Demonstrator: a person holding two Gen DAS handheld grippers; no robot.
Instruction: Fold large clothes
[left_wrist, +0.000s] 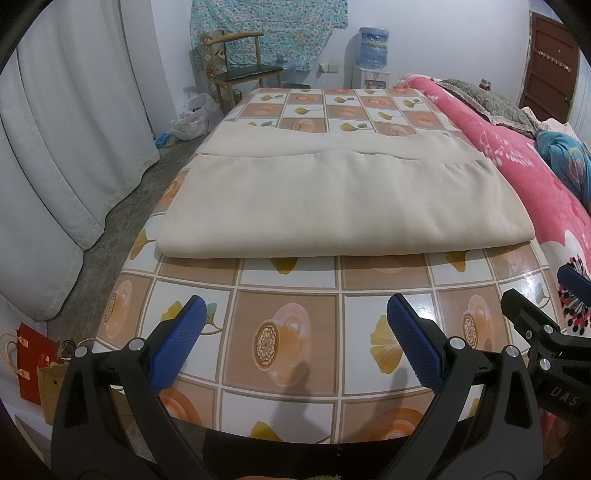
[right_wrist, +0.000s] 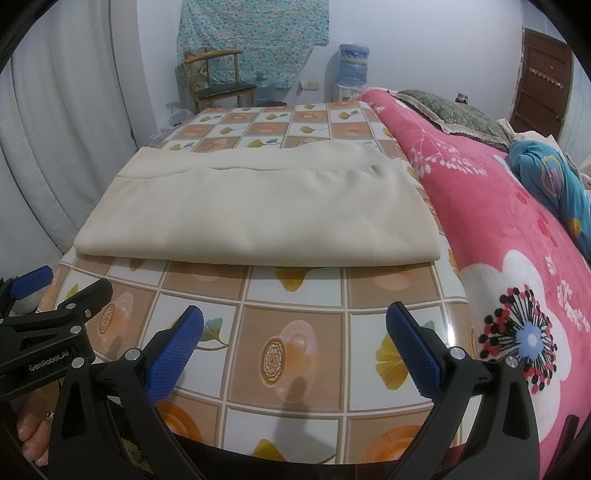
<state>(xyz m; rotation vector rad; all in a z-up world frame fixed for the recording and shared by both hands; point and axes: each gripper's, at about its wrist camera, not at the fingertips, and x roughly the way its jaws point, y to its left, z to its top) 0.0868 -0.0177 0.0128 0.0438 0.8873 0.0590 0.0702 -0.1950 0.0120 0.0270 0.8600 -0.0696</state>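
Observation:
A large cream cloth (left_wrist: 332, 195) lies folded flat in a wide rectangle on the tiled-pattern table (left_wrist: 288, 332), its near folded edge running across the middle of the view. The right wrist view shows the same cloth (right_wrist: 258, 210) on the table (right_wrist: 295, 332). My left gripper (left_wrist: 295, 332) hovers open over the near table edge, well short of the cloth, with nothing between its blue pads (left_wrist: 181, 332). My right gripper (right_wrist: 295, 336) is open too, just as far back and empty. Each gripper shows at the other view's side: the right one (left_wrist: 546, 314), the left one (right_wrist: 55, 295).
A pink flowered blanket (right_wrist: 498, 240) covers the bed along the table's right side. White curtains (left_wrist: 55, 147) hang at left. A wooden chair (left_wrist: 243, 70), a water dispenser (left_wrist: 373, 55) and a plastic bag (left_wrist: 195, 114) stand beyond the table. Paper bags (left_wrist: 33, 362) sit on the floor at near left.

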